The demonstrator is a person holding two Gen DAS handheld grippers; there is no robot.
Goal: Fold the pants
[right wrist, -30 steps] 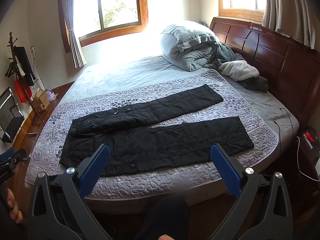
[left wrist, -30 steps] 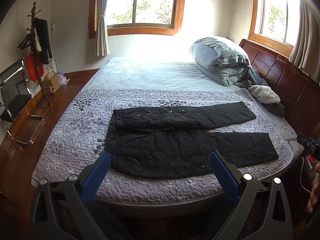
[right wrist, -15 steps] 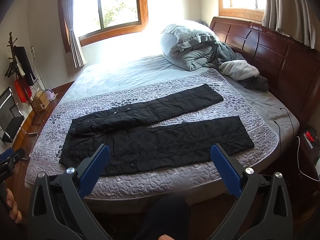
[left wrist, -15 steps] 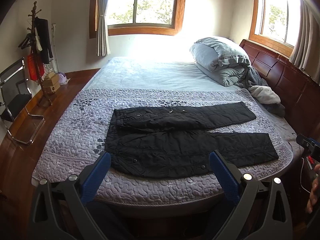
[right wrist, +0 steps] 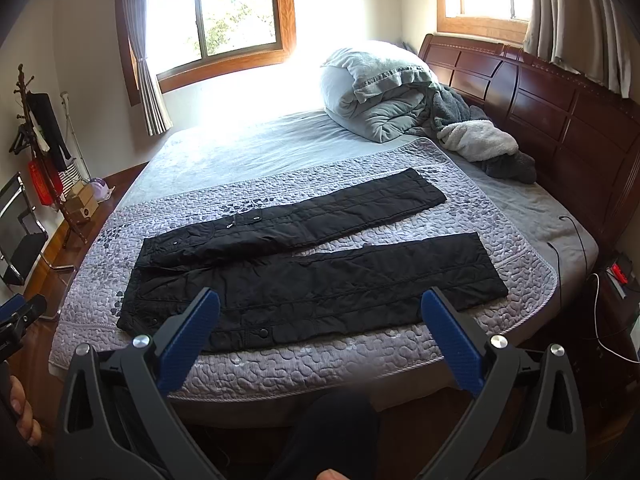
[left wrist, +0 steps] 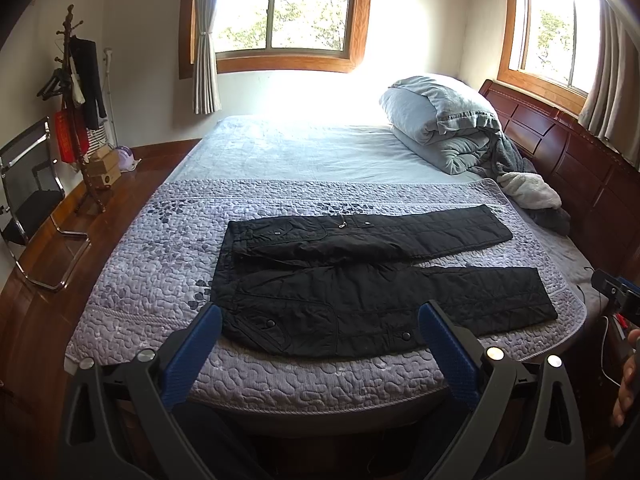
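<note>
Black quilted pants (left wrist: 360, 276) lie flat on the purple quilt (left wrist: 160, 248) of the bed, waist to the left, both legs spread apart and pointing right. They also show in the right wrist view (right wrist: 320, 264). My left gripper (left wrist: 320, 324) is open and empty, held in front of the bed's near edge, short of the waist end. My right gripper (right wrist: 320, 316) is open and empty, also short of the near edge, facing the near leg.
A rolled grey duvet (left wrist: 440, 120) and loose clothes (right wrist: 480, 148) sit at the dark wooden headboard (right wrist: 560, 120) on the right. A coat stand (left wrist: 80, 100) and a chair (left wrist: 28, 200) stand on the wooden floor at left. Cables (right wrist: 576, 264) hang at the bed's right corner.
</note>
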